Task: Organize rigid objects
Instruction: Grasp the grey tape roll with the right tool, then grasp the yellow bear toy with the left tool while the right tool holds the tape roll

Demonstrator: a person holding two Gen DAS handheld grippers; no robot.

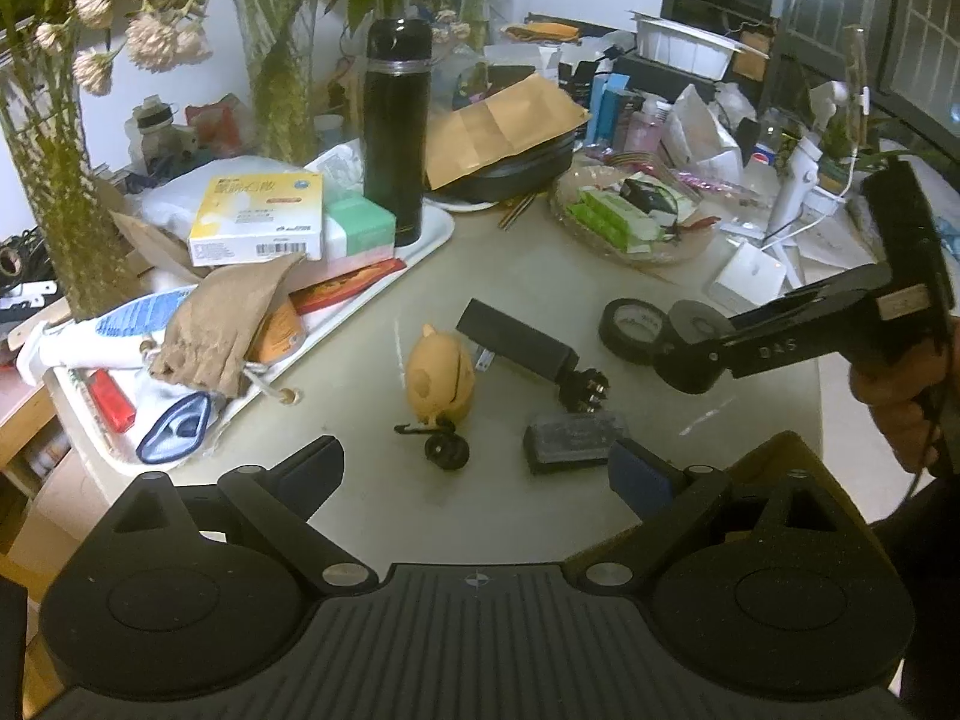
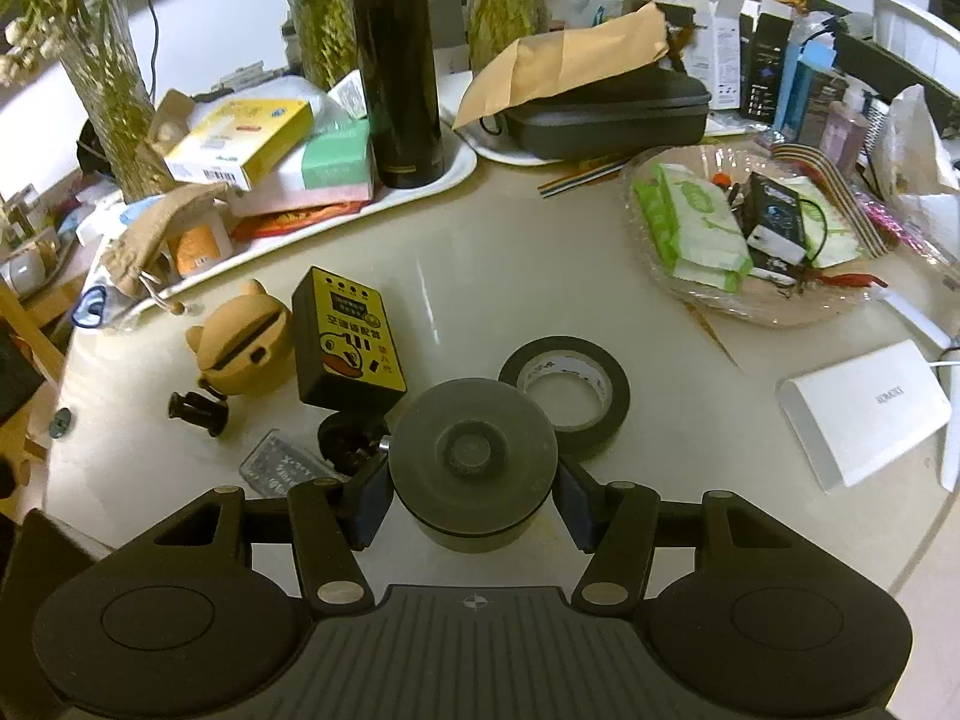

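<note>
Our right claw pinches the round grey lidded tin by its sides, clear of the desk beside the black tape roll, presumably for regrouping; left claw gapes empty.

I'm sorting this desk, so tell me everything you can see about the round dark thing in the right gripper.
The round container is a squat cylinder, dark grey and matte, probably plastic. Its flat lid has a raised round centre. It sits upright between the right gripper pads, which press its sides, and appears lifted off the table, in front of the tape roll.
</note>
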